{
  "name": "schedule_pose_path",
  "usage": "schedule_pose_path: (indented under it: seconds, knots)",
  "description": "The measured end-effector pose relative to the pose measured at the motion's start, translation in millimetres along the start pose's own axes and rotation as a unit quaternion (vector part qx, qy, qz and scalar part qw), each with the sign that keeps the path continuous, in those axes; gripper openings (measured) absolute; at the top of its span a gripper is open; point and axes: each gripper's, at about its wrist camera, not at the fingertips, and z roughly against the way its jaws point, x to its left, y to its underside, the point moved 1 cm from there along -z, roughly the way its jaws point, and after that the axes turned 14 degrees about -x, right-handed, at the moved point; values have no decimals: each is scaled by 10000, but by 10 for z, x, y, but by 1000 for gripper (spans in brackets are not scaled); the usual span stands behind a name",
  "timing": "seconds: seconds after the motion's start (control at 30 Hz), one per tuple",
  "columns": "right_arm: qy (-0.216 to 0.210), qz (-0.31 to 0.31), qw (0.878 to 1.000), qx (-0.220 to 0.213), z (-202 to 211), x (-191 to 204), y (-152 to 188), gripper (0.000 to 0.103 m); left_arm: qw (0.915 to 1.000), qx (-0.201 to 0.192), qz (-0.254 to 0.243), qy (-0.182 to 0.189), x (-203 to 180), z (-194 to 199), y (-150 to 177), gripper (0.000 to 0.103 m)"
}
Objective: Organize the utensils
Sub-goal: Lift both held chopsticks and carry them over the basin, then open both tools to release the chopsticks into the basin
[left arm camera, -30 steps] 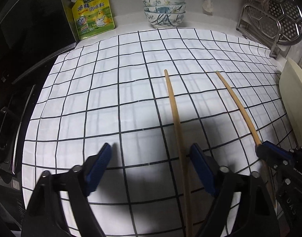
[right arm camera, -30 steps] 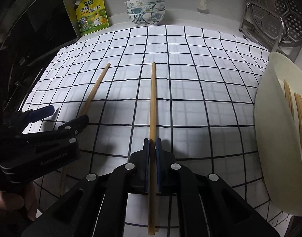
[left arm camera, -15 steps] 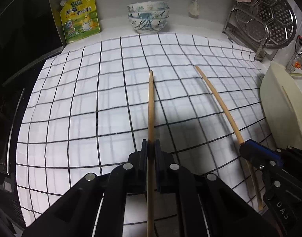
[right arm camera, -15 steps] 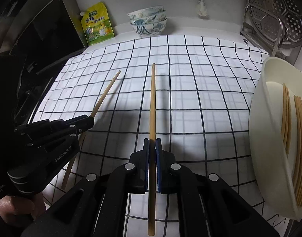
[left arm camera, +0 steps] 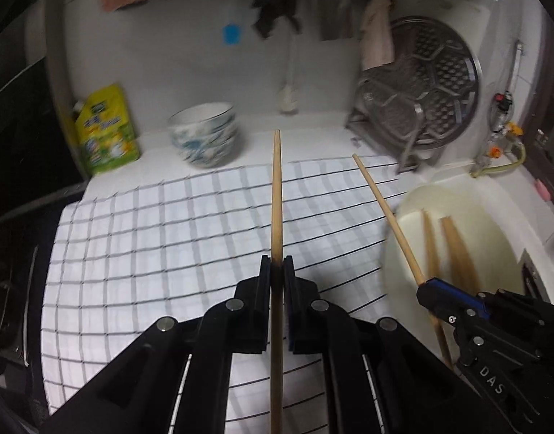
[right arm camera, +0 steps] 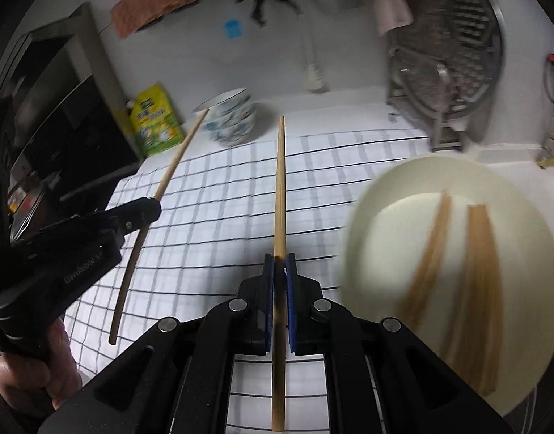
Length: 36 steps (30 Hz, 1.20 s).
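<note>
My left gripper [left arm camera: 276, 264] is shut on a wooden chopstick [left arm camera: 276, 195] and holds it raised above the checked cloth [left arm camera: 150, 238]. My right gripper [right arm camera: 279, 264] is shut on a second chopstick [right arm camera: 279, 181], also raised. In the left wrist view the right gripper [left arm camera: 427, 287] and its chopstick [left arm camera: 385, 213] show at the right, over the rim of the cream bowl [left arm camera: 494, 217]. In the right wrist view the left gripper [right arm camera: 152, 208] and its chopstick [right arm camera: 168, 177] show at the left. The cream bowl [right arm camera: 392, 188] holds several chopsticks [right arm camera: 476, 289].
A stack of patterned bowls [left arm camera: 204, 137] and a yellow-green pouch [left arm camera: 105, 130] stand at the back of the counter. A metal steamer rack [left arm camera: 432, 86] leans at the back right. A dark appliance [right arm camera: 59, 108] borders the left side.
Both grippers have lifted their chopsticks off the cloth and tilted up. The left gripper, open a second ago, closed on its chopstick. The cream bowl now shows closer at the right.
</note>
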Motion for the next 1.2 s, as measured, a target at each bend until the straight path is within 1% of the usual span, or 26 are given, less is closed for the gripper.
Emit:
schedule_pose_path:
  seconds: [0.2, 0.3, 0.47, 0.57, 0.7, 0.83, 0.87, 0.9, 0.93, 0.97, 1.0, 1.03, 1.1, 1.2]
  knots:
    - [643, -281, 9974, -148, 294, -711, -61, 6, 9971, 7, -343, 682, -821, -188, -153, 7]
    - [865, -425, 9953, -133, 363, -1008, -41, 6, 9948, 90, -489, 893, -1166, -311, -148, 7]
    - [1016, -622, 9929, -19, 383, -1342, 49, 6, 9914, 285, -709, 1064, -1625, -502, -50, 7]
    - [1030, -728, 9920, 96, 350, -1481, 138, 6, 9904, 392, -781, 1069, -1773, -602, 19, 7]
    - [1024, -833, 9909, 255, 284, -1628, 232, 6, 9896, 540, -836, 1034, -1846, -717, 64, 8]
    - [1025, -866, 9905, 292, 276, -1708, 242, 7, 9897, 666, -829, 960, -1833, -761, 94, 9]
    - [1051, -862, 9903, 294, 276, -1724, 238, 7, 9899, 677, -818, 942, -1830, -763, 96, 13]
    - [1055, -868, 9902, 281, 272, -1741, 226, 10, 9899, 697, -809, 932, -1827, -764, 96, 22]
    - [1053, -900, 9900, 275, 281, -1753, 218, 16, 9901, 692, -808, 911, -1818, -762, 93, 36]
    - [1048, -929, 9898, 252, 287, -1768, 205, 22, 9907, 667, -807, 867, -1808, -754, 87, 44]
    - [1053, -937, 9898, 225, 299, -1776, 197, 23, 9918, 603, -783, 814, -1785, -728, 73, 59]
    - [1053, -929, 9899, 203, 313, -1775, 186, 23, 9924, 554, -758, 794, -1766, -709, 58, 65]
    - [1052, -922, 9900, 183, 337, -1762, 170, 23, 9934, 512, -712, 743, -1725, -669, 24, 66]
    - [1048, -913, 9902, 154, 387, -1732, 148, 29, 9940, 528, -691, 660, -1672, -629, -20, 70]
